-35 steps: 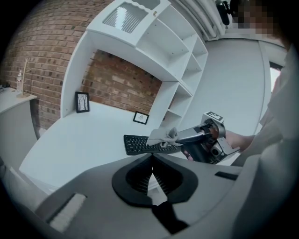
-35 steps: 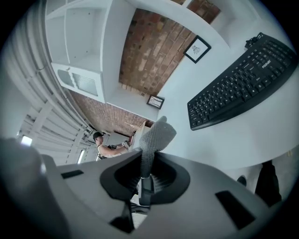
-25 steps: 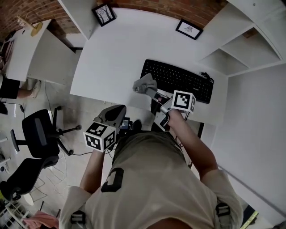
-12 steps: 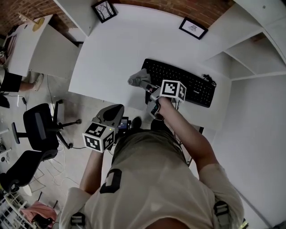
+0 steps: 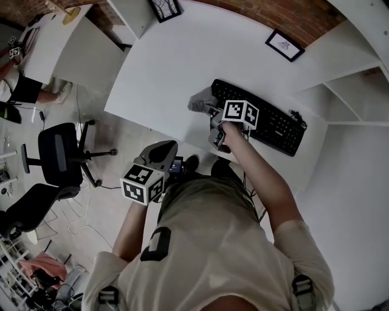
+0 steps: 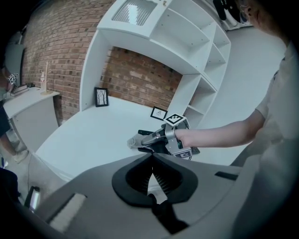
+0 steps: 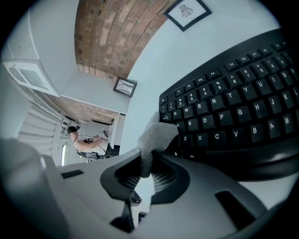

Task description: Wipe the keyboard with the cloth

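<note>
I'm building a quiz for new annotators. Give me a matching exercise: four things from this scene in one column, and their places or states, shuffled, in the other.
1 grey knitted cloth
2 black computer keyboard
3 left gripper
4 small black-framed picture

A fingers together, holding nothing
B pinched by the right gripper
C standing at the brick wall
D lying flat on the white desk

Pairs: 1-B, 2-D, 3-A, 4-C.

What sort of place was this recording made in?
Probably an office or studio workspace: a curved white desk carries a black computer keyboard, a black swivel office chair stands on the floor, and white built-in shelving lines a red brick wall.
</note>
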Motion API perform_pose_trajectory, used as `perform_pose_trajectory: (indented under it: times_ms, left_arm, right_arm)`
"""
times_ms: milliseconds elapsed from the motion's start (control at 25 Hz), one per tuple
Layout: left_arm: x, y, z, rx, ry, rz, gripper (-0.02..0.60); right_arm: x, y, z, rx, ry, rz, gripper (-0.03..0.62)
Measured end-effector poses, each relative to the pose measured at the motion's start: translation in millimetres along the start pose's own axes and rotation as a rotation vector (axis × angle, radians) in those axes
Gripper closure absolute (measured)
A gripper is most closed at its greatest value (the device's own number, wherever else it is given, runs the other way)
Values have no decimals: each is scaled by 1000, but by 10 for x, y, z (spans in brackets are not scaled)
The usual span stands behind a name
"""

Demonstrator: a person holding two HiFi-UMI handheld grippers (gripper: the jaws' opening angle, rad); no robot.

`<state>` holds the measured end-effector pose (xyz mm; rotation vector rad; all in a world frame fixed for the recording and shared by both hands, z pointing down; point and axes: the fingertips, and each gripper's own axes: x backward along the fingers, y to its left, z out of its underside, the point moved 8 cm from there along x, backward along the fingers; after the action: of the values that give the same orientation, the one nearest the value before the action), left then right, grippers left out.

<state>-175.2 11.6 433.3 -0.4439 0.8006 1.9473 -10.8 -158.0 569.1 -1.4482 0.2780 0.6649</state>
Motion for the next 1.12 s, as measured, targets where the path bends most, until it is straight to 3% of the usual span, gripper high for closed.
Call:
perform_pose_trajectory:
  times_ms: [240, 600, 800, 880, 960, 1120]
  left_arm:
    - [116, 79, 27, 14, -9, -19, 577]
    - [156, 147, 26, 24, -20, -21, 577]
    - [175, 164, 9, 9, -21, -16, 577]
    - [183, 167, 5, -11, -17, -25, 577]
    - [189, 163, 0, -34, -14, -33, 578]
    - [212, 159, 18, -49, -14, -38, 577]
  right_arm:
    - [-148, -32, -19, 6, 14, 56, 571]
    - [-154, -36, -56, -1, 3, 68, 572]
    - [-121, -8, -75, 72, -1, 118, 572]
    - [-114, 33, -85, 168, 12, 167, 572]
    - [-113, 99, -92, 330, 37, 243, 572]
    - [-181, 277, -76, 824, 99, 430, 572]
